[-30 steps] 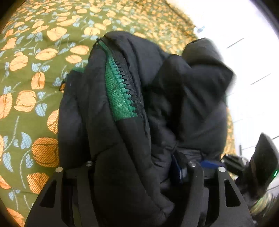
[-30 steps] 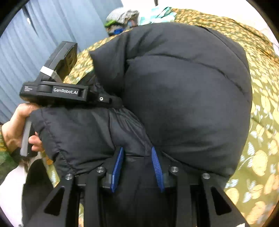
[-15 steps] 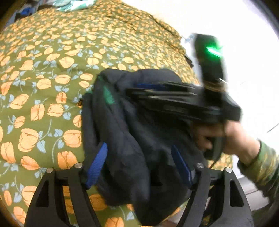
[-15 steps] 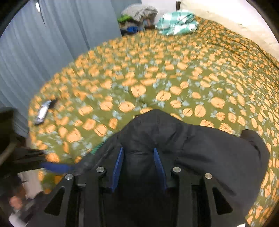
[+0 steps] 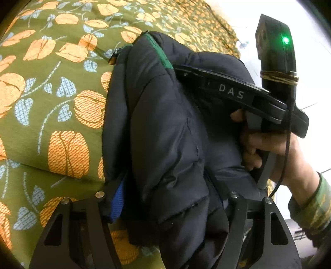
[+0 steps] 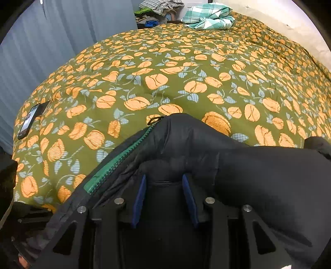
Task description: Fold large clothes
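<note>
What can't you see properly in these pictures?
- Left gripper, left wrist view: the black jacket bulges over its right pad, so only the left pad shows.
- Jacket, both views: the bottom edge cuts it off, so its whole shape stays hidden.
- Phone, right wrist view: too small to read its screen.
- Clothes pile, right wrist view: far off and cut by the top edge.

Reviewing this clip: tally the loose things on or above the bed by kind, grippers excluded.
Black puffer jacket with a green zipper, held in both grippers: 1
Phone near the bedspread's left edge: 1
Green-and-white checked cloth bundled at the far end: 1
Pile of mixed clothes beyond the bed, items not separable: 1
Total: 4
</note>
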